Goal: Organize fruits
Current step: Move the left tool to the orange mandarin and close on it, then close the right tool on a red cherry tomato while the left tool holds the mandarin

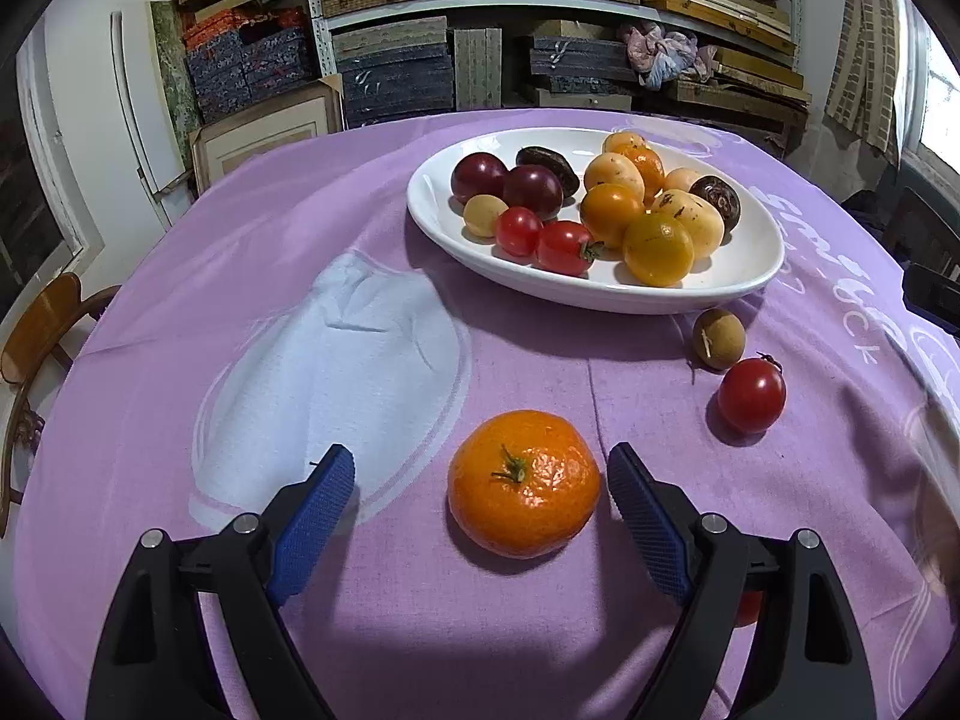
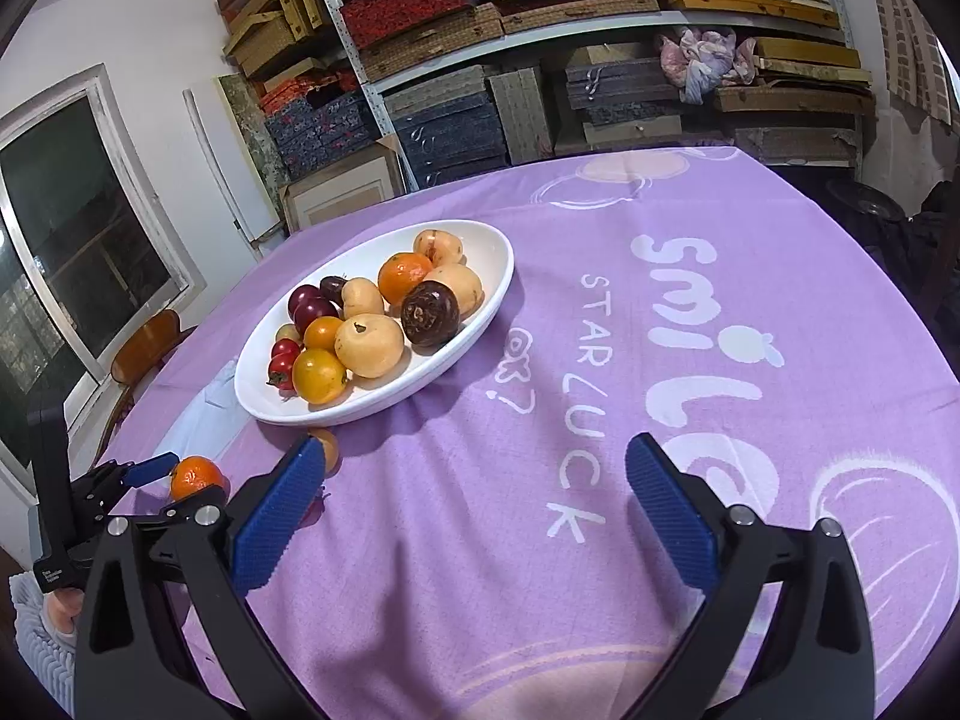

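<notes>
Because the left tool (image 1: pixel 480 480) stands open around the tangerine (image 1: pixel 523 483) without touching, a lopsided squeeze could roll it toward the tomato (image 1: pixel 751 395) at two o'clock, while the right tool (image 2: pixel 474 483) hangs open and empty.

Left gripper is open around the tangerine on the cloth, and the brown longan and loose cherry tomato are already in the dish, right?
Not quite. The longan and the loose cherry tomato lie on the cloth, just outside the dish, as the left wrist view shows. The rest holds: the left gripper is open around the tangerine.
</notes>
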`<state>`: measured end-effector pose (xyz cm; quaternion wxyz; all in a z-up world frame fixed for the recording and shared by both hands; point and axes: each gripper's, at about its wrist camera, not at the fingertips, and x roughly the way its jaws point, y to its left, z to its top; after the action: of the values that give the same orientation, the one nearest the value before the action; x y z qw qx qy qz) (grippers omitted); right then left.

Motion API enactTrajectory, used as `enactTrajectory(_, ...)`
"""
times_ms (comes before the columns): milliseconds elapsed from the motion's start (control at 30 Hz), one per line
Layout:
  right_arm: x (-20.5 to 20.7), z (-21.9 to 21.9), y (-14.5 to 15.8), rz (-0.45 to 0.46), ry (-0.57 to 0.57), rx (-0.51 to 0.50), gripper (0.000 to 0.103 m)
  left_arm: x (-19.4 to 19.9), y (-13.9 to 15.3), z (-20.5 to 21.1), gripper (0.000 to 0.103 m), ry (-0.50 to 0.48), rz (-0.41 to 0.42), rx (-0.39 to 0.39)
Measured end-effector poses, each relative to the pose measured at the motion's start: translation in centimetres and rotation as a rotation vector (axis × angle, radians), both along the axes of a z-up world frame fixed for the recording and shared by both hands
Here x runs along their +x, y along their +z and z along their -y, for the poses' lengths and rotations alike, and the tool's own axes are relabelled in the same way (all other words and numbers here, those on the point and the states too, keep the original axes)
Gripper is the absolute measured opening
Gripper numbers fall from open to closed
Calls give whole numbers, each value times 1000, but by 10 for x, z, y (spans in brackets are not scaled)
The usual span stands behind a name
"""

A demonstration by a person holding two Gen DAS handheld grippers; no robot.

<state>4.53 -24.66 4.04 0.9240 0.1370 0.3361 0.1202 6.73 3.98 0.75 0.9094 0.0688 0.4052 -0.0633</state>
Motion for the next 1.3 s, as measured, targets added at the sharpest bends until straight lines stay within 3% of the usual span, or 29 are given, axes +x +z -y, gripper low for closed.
enactTrajectory(167, 0, 0, -1, -5, 1, 0, 99, 0, 0, -2, 84, 11, 2, -1)
enactTrajectory(433, 0, -1, -2, -7, 3, -1, 99, -1, 0, 0, 71, -1, 0, -1)
enactTrajectory(533, 0, -1, -2, -7, 4, -1, 99, 1, -1, 0, 54, -8, -16, -7)
enactTrajectory(600, 0, -1, -3, -8, 4, -1, 99, 2, -2, -2, 48, -8, -26, -15)
enactTrajectory(1300, 1, -2, -1, -1, 9, 4, 99, -2, -2, -27, 47, 18, -45, 2)
